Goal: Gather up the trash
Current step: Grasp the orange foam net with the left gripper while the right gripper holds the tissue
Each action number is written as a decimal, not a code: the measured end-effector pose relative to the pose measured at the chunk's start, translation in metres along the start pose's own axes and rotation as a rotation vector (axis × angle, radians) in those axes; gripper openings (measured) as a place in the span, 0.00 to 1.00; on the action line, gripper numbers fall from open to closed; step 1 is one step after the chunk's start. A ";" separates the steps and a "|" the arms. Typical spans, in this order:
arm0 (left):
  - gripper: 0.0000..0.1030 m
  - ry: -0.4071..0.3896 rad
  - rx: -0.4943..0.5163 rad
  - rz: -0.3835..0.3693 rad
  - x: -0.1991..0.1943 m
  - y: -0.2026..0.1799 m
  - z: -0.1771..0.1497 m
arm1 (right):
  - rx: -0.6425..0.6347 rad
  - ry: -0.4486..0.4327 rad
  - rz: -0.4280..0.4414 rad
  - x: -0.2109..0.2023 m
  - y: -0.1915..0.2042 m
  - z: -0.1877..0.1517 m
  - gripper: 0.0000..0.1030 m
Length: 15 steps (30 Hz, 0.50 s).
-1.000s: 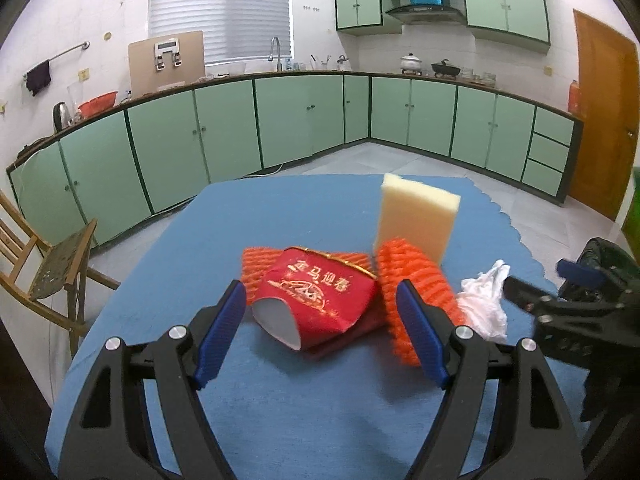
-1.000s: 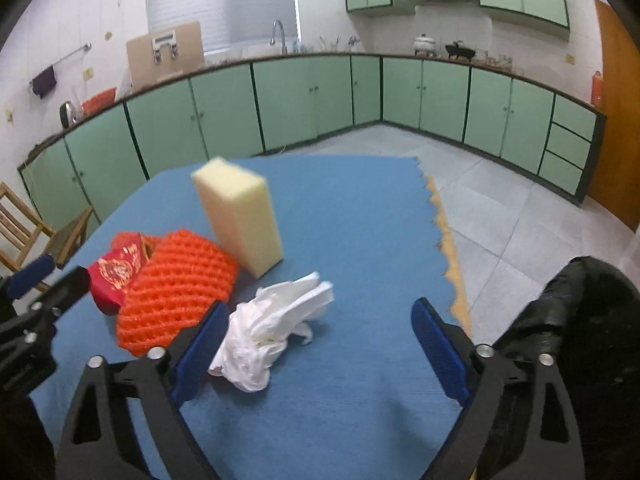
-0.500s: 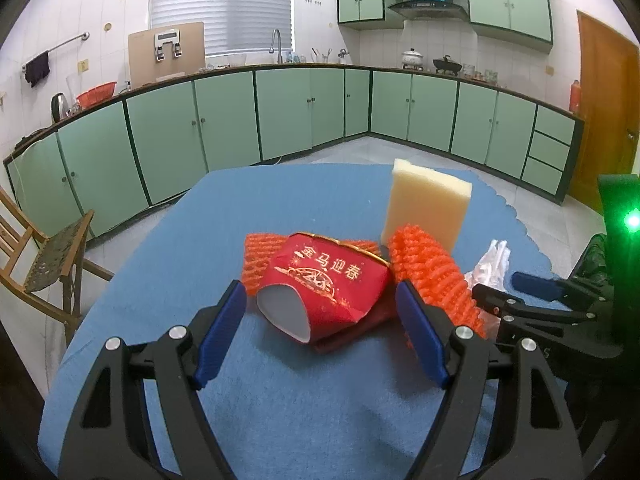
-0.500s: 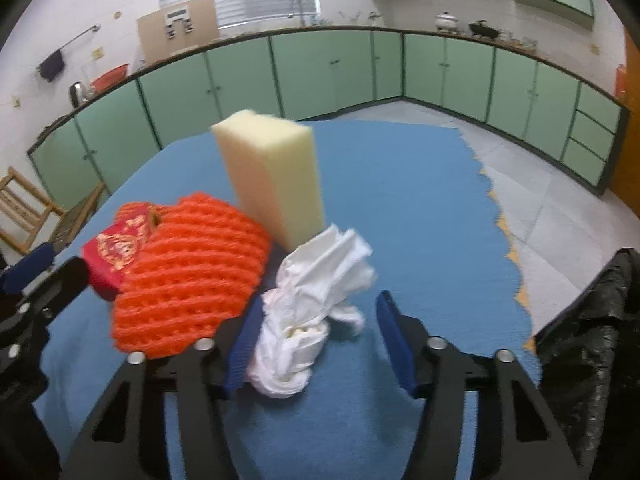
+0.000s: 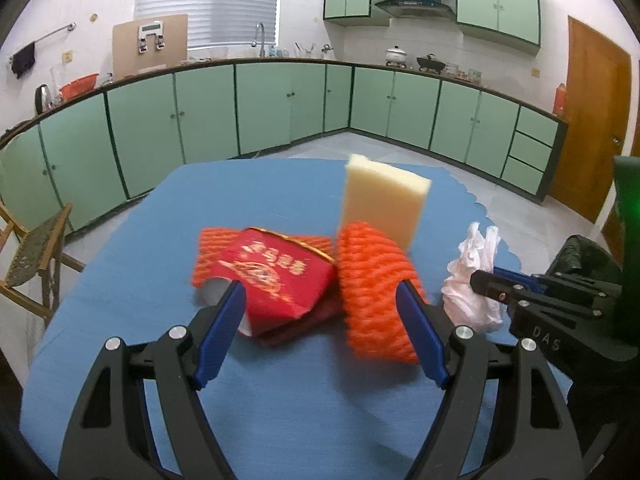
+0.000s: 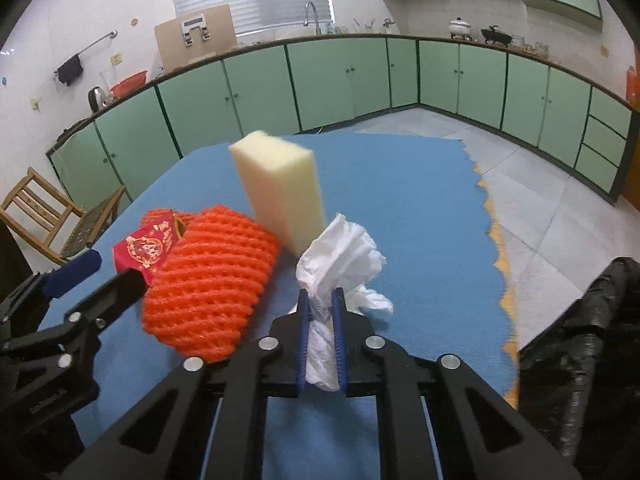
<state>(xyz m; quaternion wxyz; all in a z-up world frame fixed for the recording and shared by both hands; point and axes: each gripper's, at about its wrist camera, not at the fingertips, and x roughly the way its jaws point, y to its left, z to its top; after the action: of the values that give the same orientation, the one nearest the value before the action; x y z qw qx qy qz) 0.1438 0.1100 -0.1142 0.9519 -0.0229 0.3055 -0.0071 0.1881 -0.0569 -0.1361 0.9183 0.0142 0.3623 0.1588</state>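
Note:
A crumpled white tissue [image 6: 340, 252] lies on the blue tablecloth [image 6: 420, 200]. My right gripper [image 6: 321, 294] is shut on its lower part, the jaws closing tight with the pads pressing both sides; the left wrist view shows the same tissue [image 5: 472, 280]. My left gripper [image 5: 320, 286] stands open, its fingers on either side of a red paper packet [image 5: 276, 276] and part of an orange foam net [image 5: 372, 280], touching neither. A pale yellow sponge [image 5: 382, 204] stands upright behind the net.
A black trash bag [image 6: 592, 340] hangs open off the table's right edge, close to my right gripper. A wooden chair [image 5: 36, 256] stands on the floor to the left. Green kitchen cabinets line the far walls.
My right gripper moved in over the tissue and shut on it, squeezing it upright. The left gripper stayed open and edged a little closer to the red packet.

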 end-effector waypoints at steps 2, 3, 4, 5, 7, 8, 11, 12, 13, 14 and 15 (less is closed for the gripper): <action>0.73 0.016 0.007 -0.006 0.005 -0.006 -0.001 | 0.011 -0.008 -0.004 -0.005 -0.006 0.001 0.11; 0.73 0.027 0.009 -0.010 0.009 -0.010 -0.003 | 0.015 -0.013 -0.009 -0.009 -0.011 0.001 0.11; 0.73 0.035 0.008 -0.012 0.011 -0.012 -0.003 | 0.015 -0.017 -0.015 -0.011 -0.013 0.001 0.11; 0.73 0.046 0.005 -0.015 0.015 -0.014 -0.004 | 0.013 -0.020 -0.020 -0.012 -0.014 0.001 0.11; 0.71 0.071 -0.001 -0.022 0.023 -0.018 -0.006 | 0.009 -0.025 -0.030 -0.016 -0.018 0.001 0.11; 0.70 0.079 -0.003 -0.024 0.026 -0.020 -0.007 | 0.010 -0.026 -0.031 -0.017 -0.020 0.000 0.11; 0.59 0.114 -0.009 -0.039 0.035 -0.024 -0.011 | 0.018 -0.026 -0.032 -0.019 -0.024 -0.002 0.11; 0.55 0.128 -0.012 -0.046 0.038 -0.026 -0.012 | 0.021 -0.026 -0.031 -0.020 -0.025 -0.003 0.11; 0.45 0.136 -0.013 -0.052 0.040 -0.027 -0.013 | 0.023 -0.026 -0.032 -0.020 -0.026 -0.003 0.11; 0.41 0.141 -0.013 -0.057 0.041 -0.028 -0.013 | 0.025 -0.026 -0.031 -0.021 -0.027 -0.003 0.11; 0.41 0.138 -0.011 -0.052 0.041 -0.030 -0.014 | 0.028 -0.026 -0.030 -0.021 -0.028 -0.004 0.11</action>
<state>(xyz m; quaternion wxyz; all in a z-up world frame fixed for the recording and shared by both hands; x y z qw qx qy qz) 0.1690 0.0787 -0.1474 0.9280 -0.0355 0.3696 -0.0319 0.1787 -0.0899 -0.1288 0.9250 0.0236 0.3526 0.1397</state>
